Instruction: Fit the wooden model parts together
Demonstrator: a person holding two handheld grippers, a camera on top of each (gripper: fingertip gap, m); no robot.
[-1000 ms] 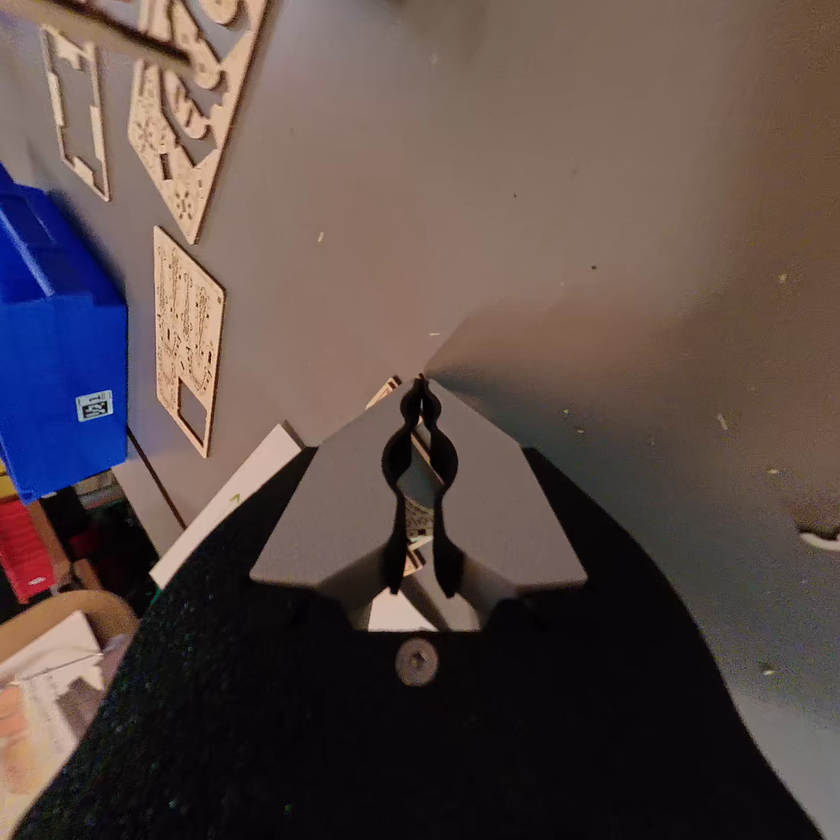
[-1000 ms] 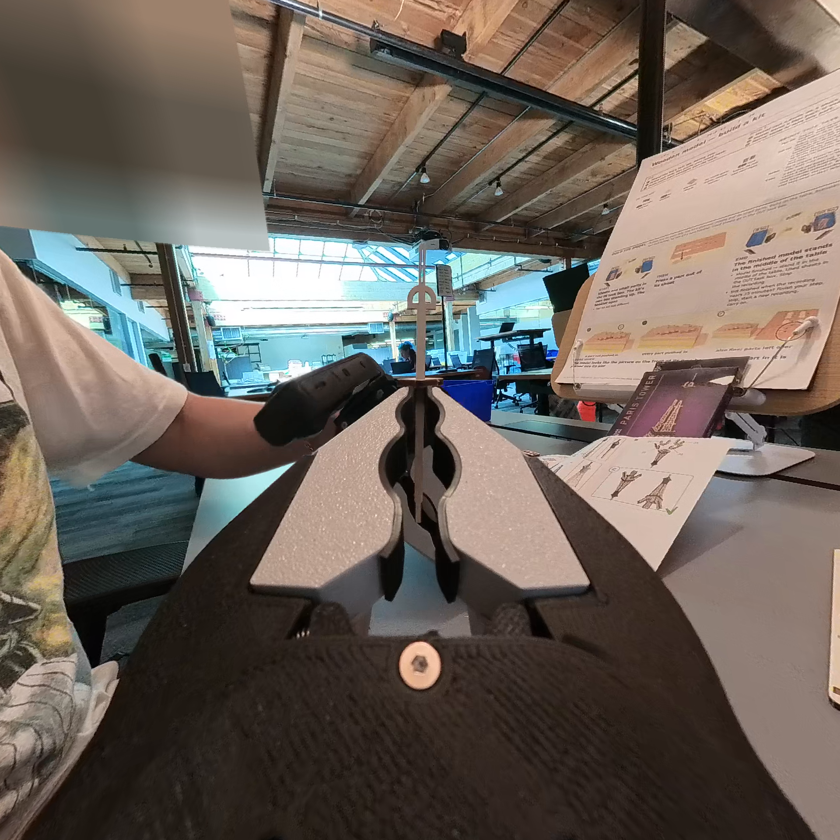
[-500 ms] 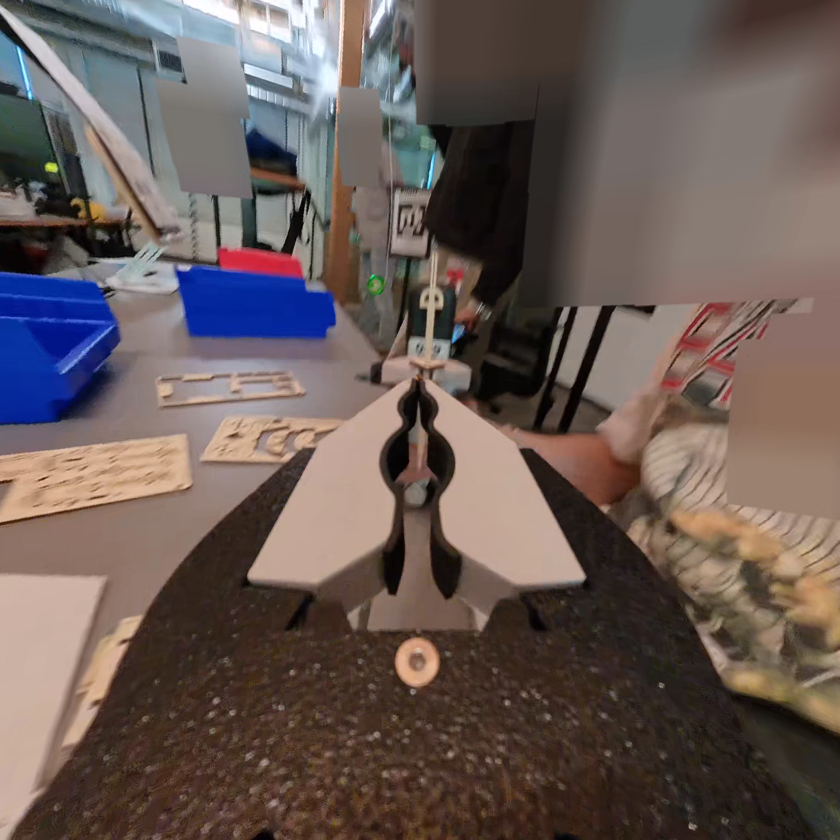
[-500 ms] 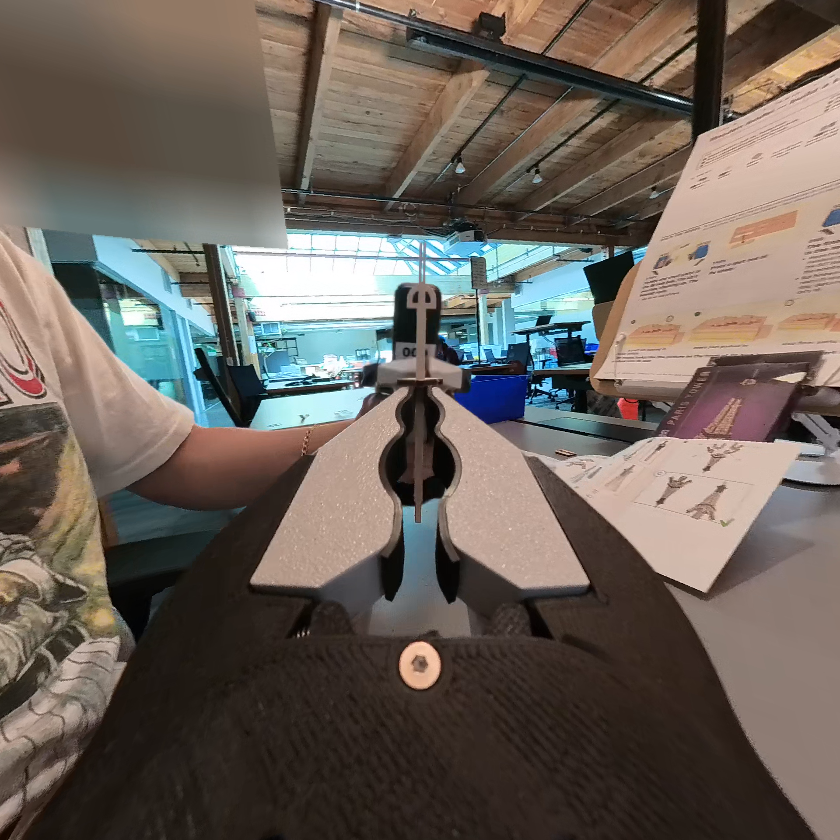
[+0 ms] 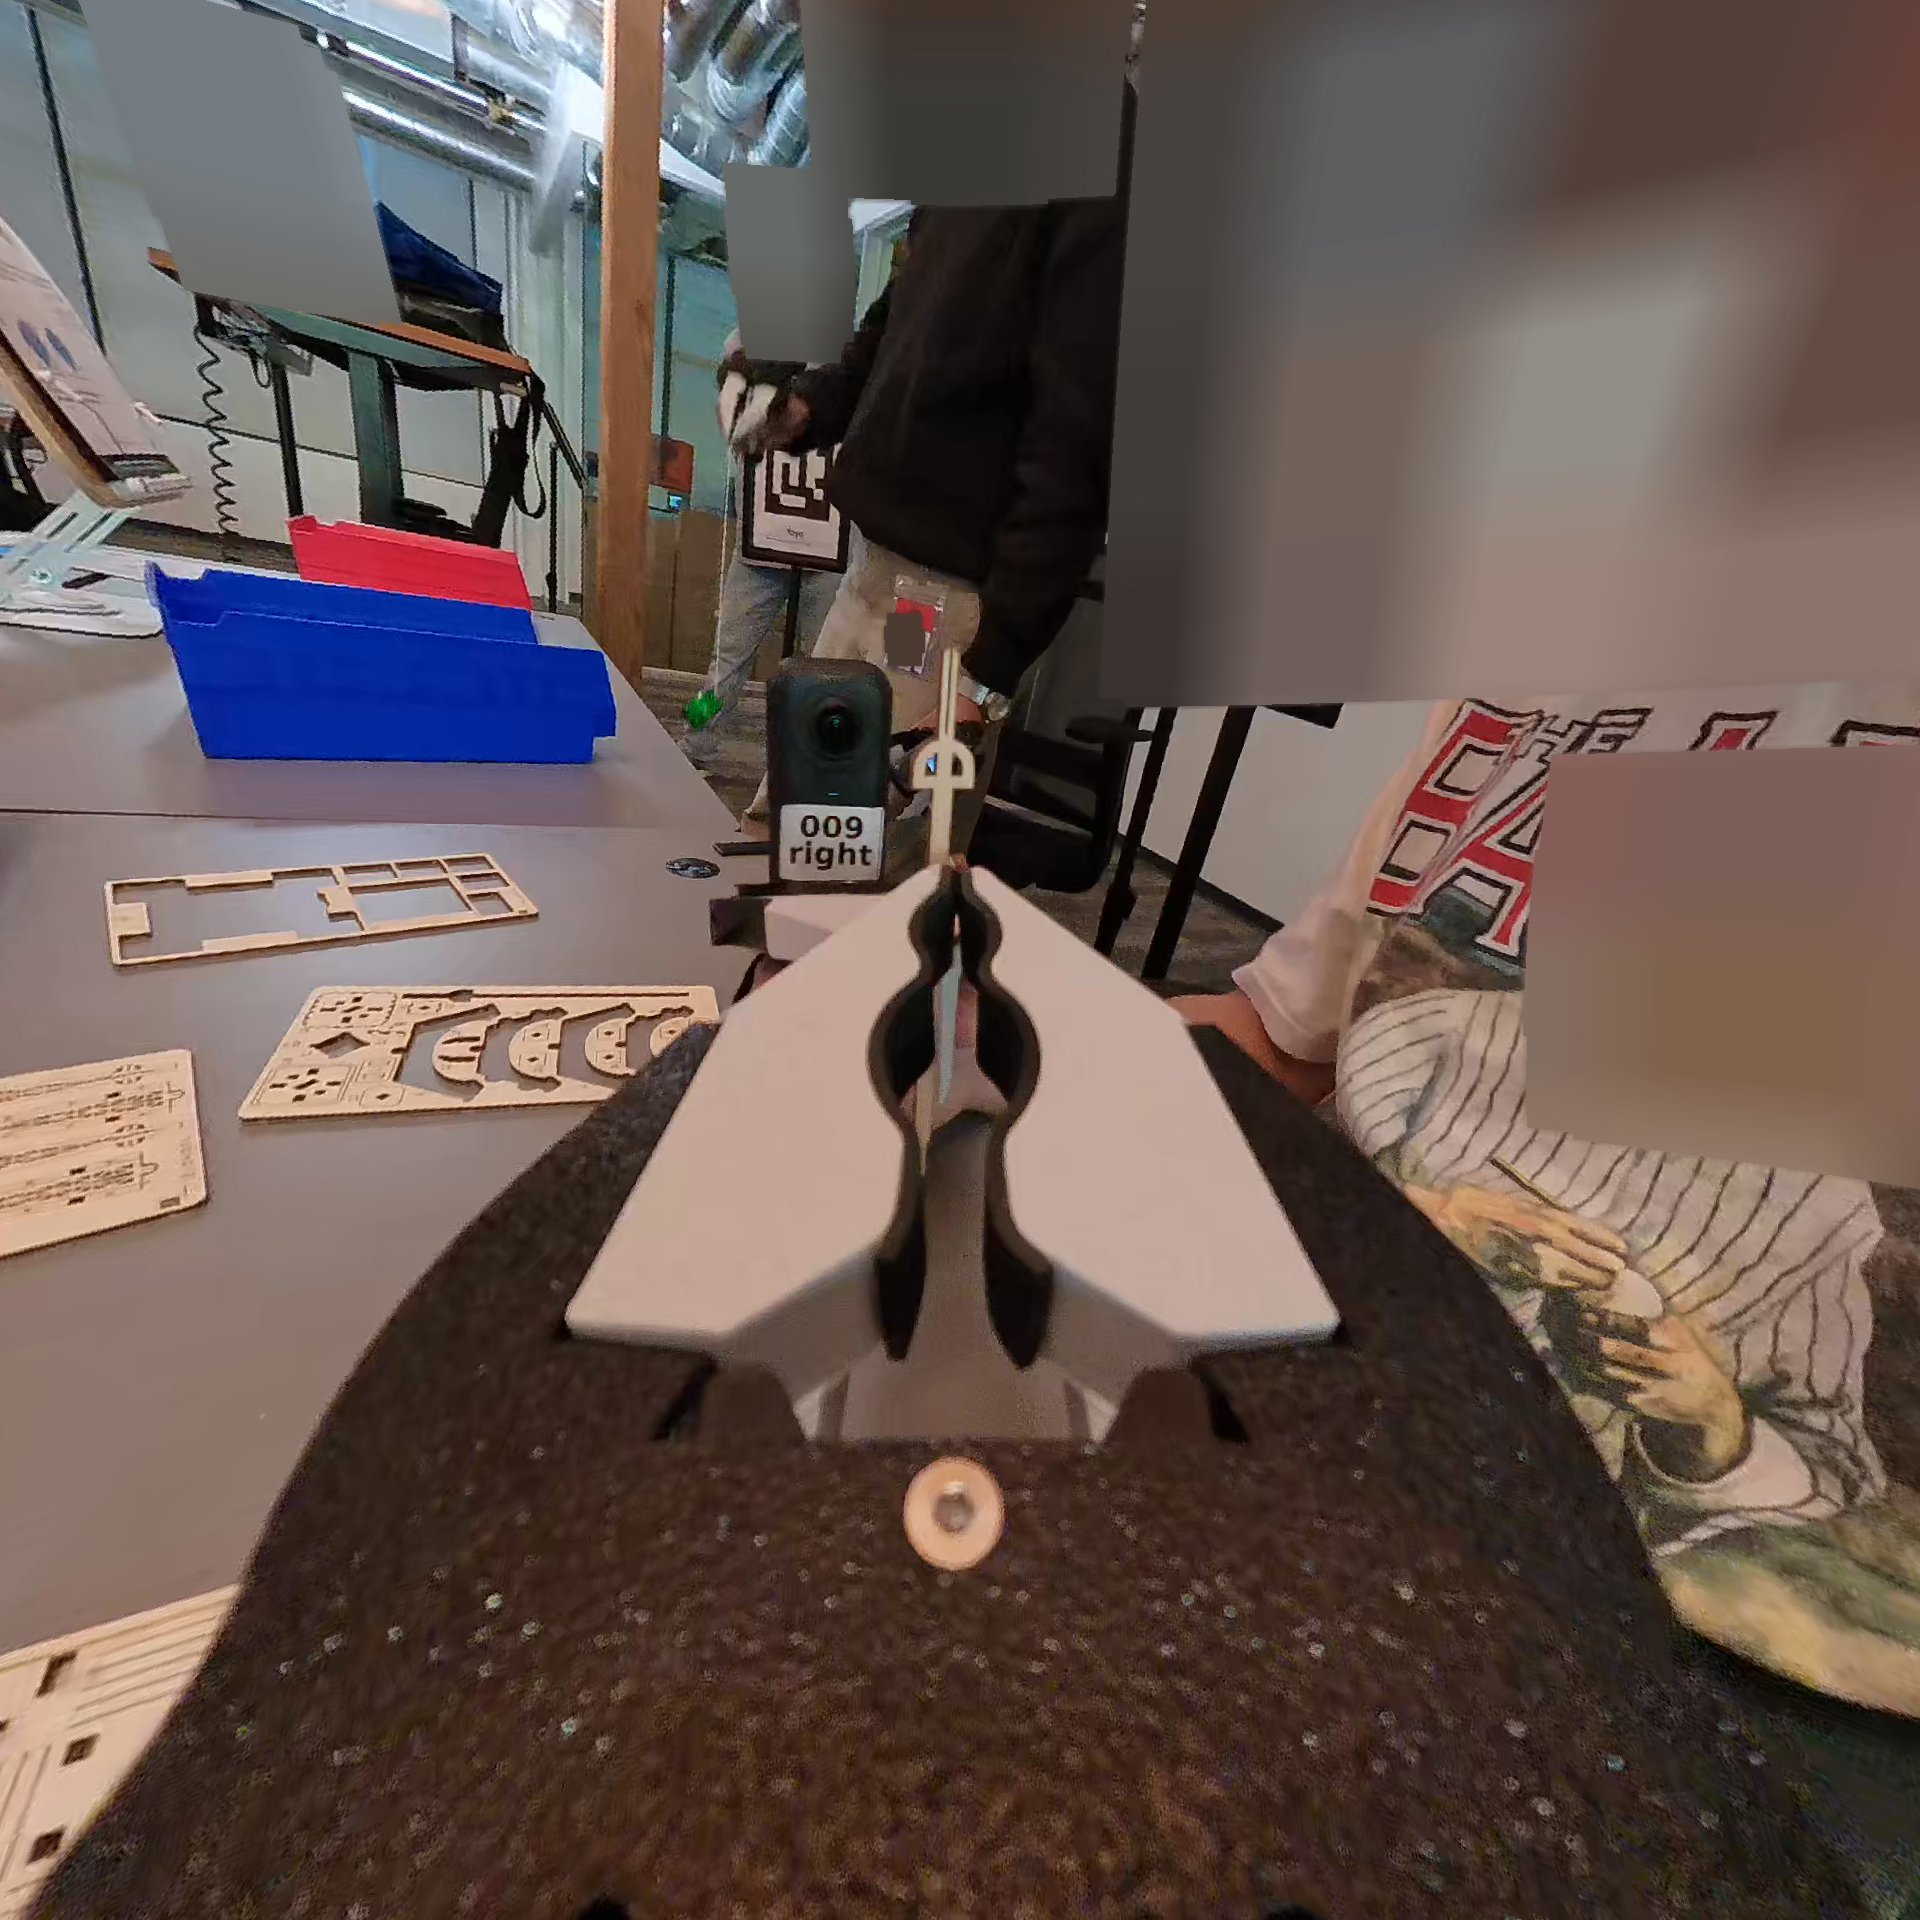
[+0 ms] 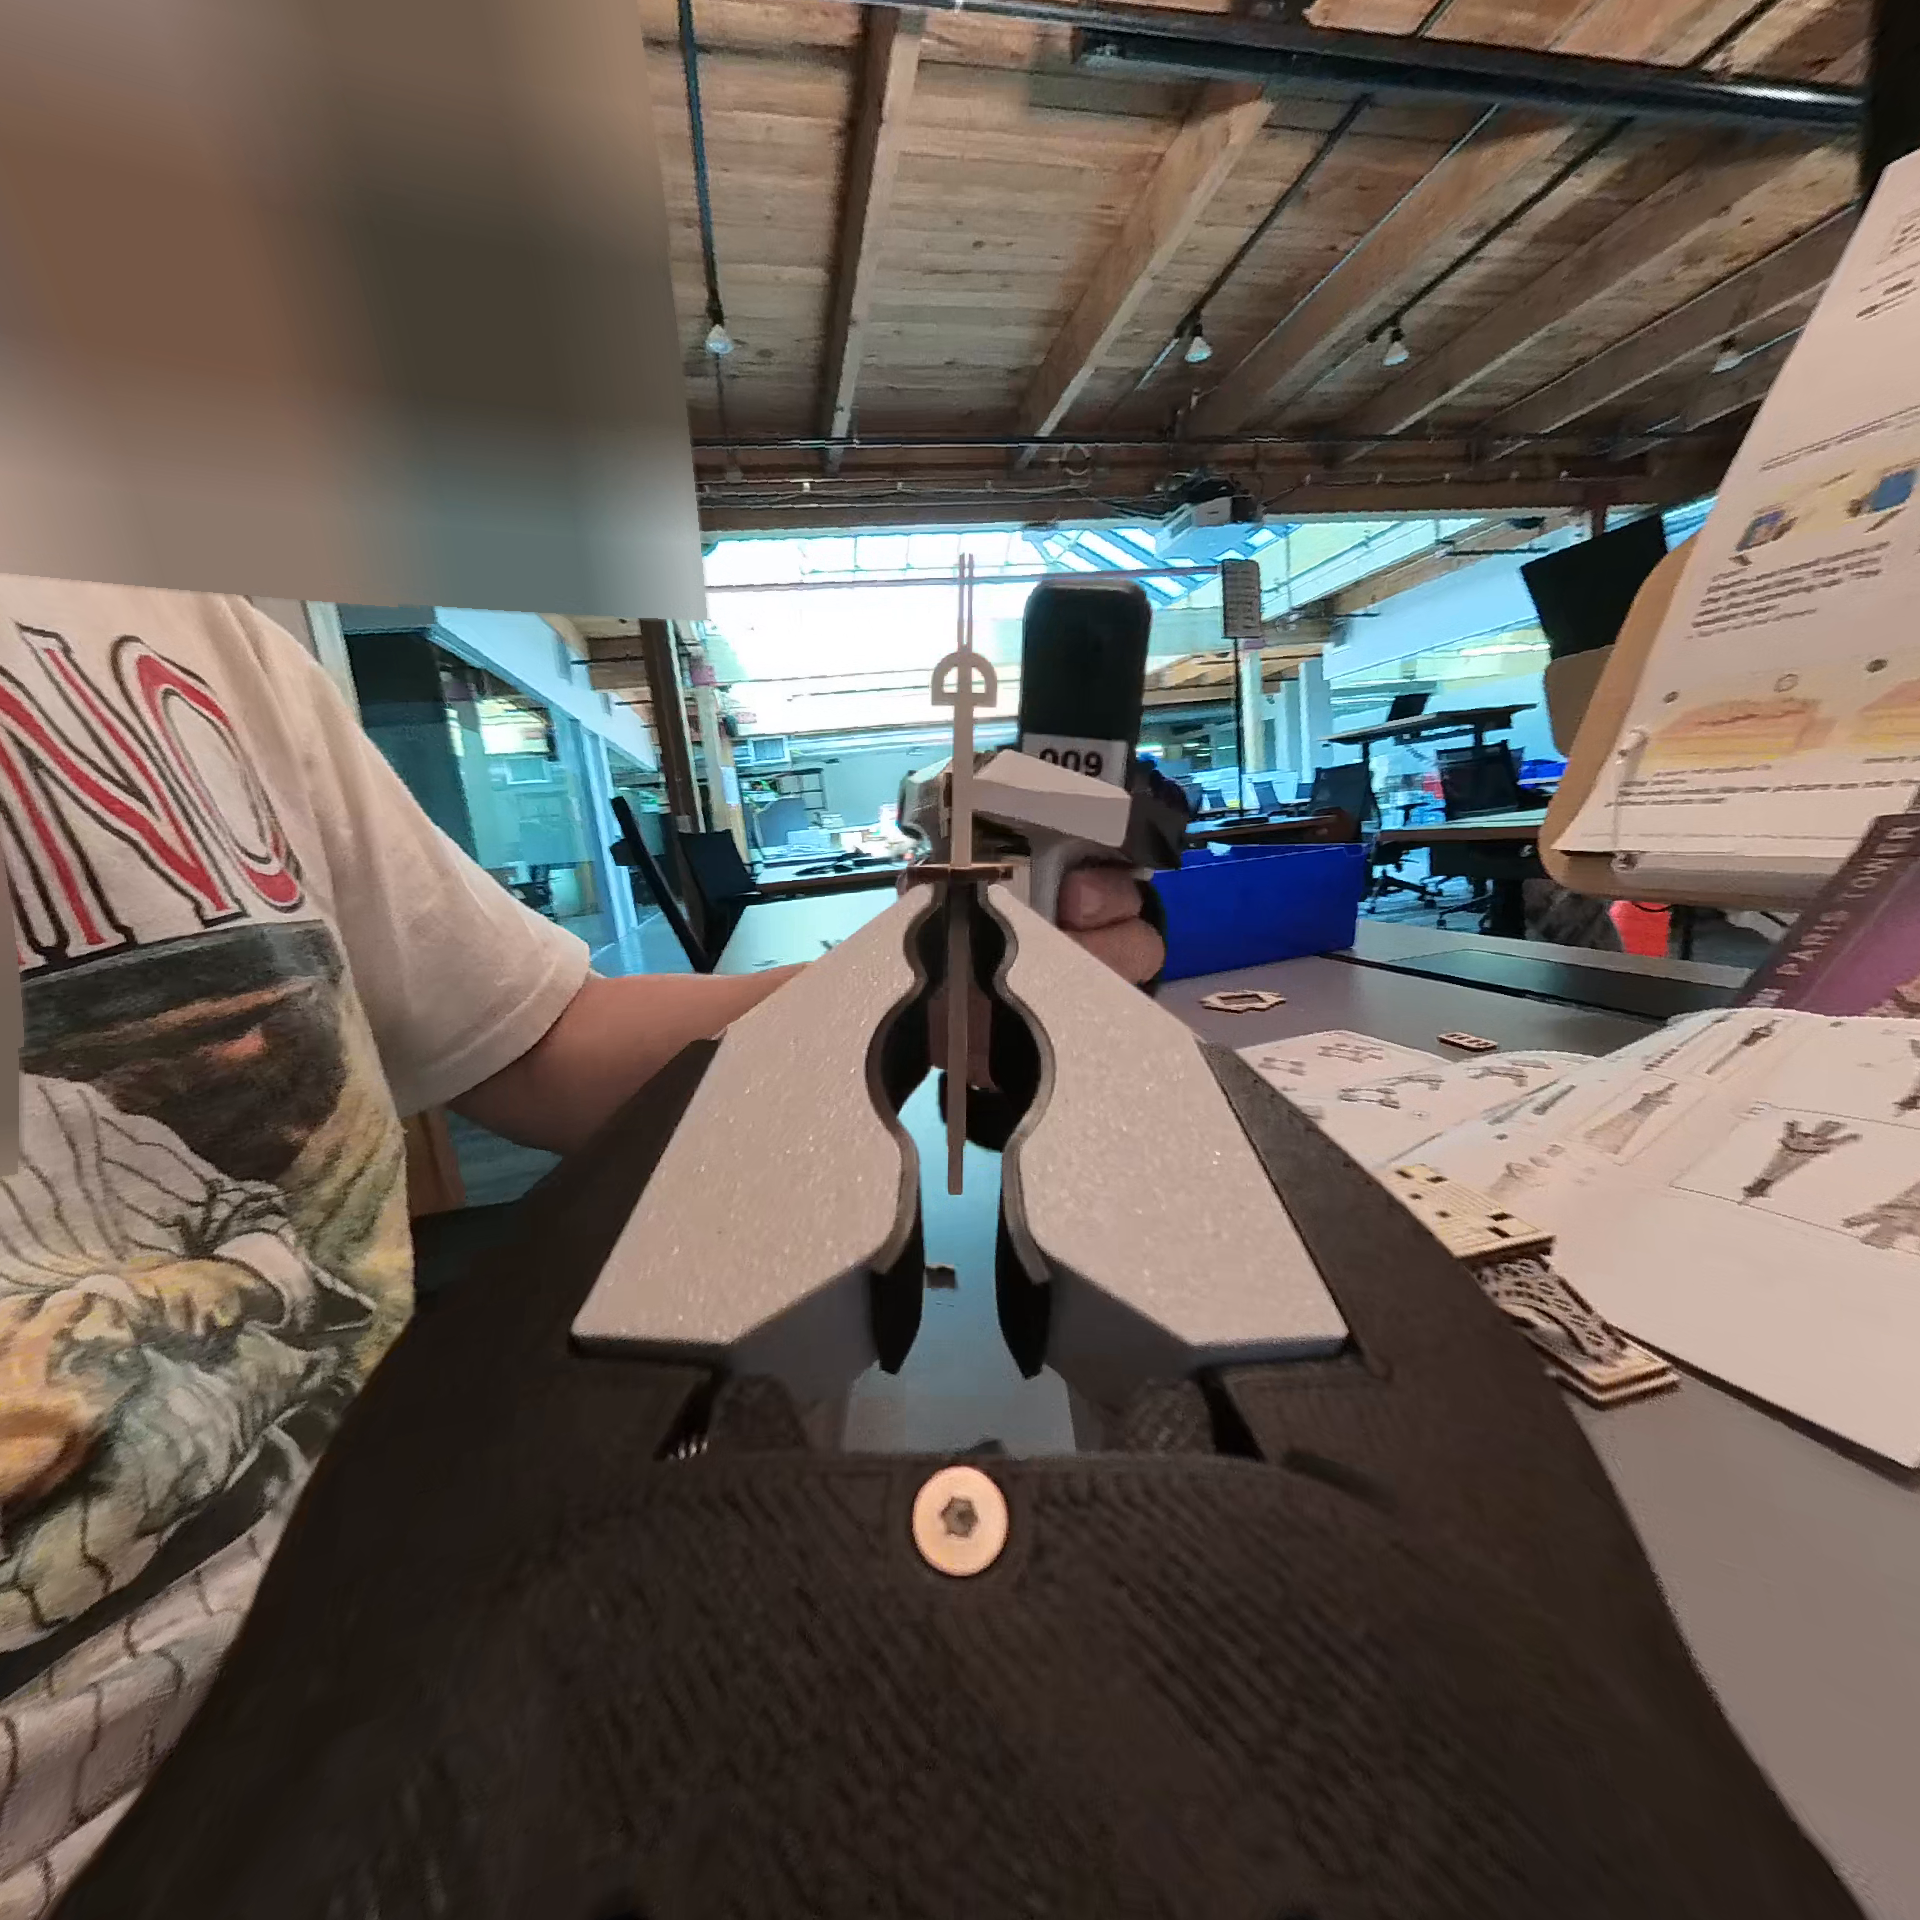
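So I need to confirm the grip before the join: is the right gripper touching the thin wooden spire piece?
Touching. The right wrist view shows the right gripper with its jaws closed on the spire piece, which stands upright between the tips.

The lower end of the wooden spire (image 6: pixel 957 1039) is hidden between closed jaws. Two cut sheets (image 5: pixel 94 1148) are cropped by the left wrist view's left edge, on the bench (image 5: pixel 312 1299).
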